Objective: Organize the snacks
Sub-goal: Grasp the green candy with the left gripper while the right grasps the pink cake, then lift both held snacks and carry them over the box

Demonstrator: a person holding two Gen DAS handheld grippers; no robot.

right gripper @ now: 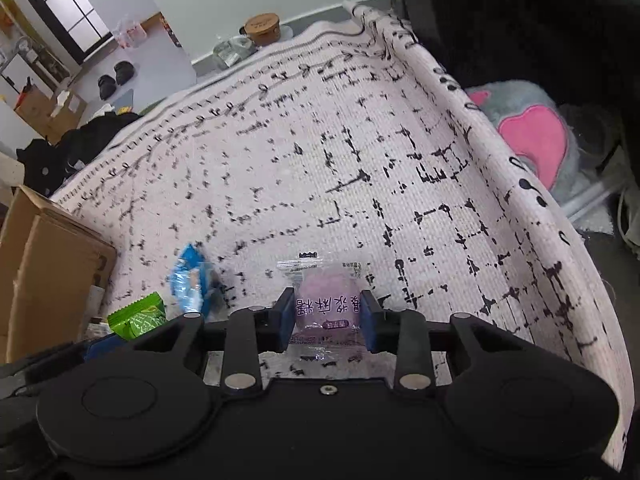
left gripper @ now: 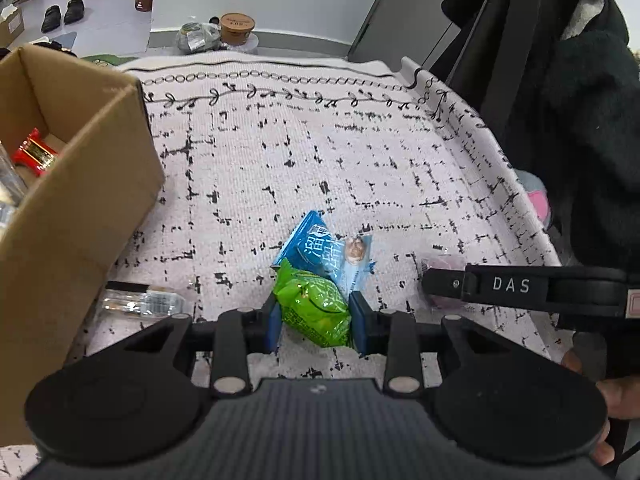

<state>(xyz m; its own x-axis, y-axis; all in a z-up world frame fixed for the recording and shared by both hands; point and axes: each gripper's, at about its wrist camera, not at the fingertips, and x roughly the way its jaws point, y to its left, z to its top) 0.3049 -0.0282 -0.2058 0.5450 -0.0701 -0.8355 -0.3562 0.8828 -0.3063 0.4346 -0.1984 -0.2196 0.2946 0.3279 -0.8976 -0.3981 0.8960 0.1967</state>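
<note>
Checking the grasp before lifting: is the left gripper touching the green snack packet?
Touching. The left wrist view shows the left gripper with both blue pads pressed against the green snack packet.

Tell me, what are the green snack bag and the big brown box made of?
The green snack packet, between the left gripper pads, looks like thin shiny plastic film: it glints and crinkles. The brown box looks like matte corrugated cardboard, going by its dull tan walls and thick folded edges.

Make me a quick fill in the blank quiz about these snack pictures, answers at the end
The left gripper is closed on a ____ packet.
The right gripper pinches a clear wrapper with a ____ sweet inside.
The blue packet lies on the ____.
The red snack sits inside the cardboard ____.

Answers: green, purple, rug, box
</note>
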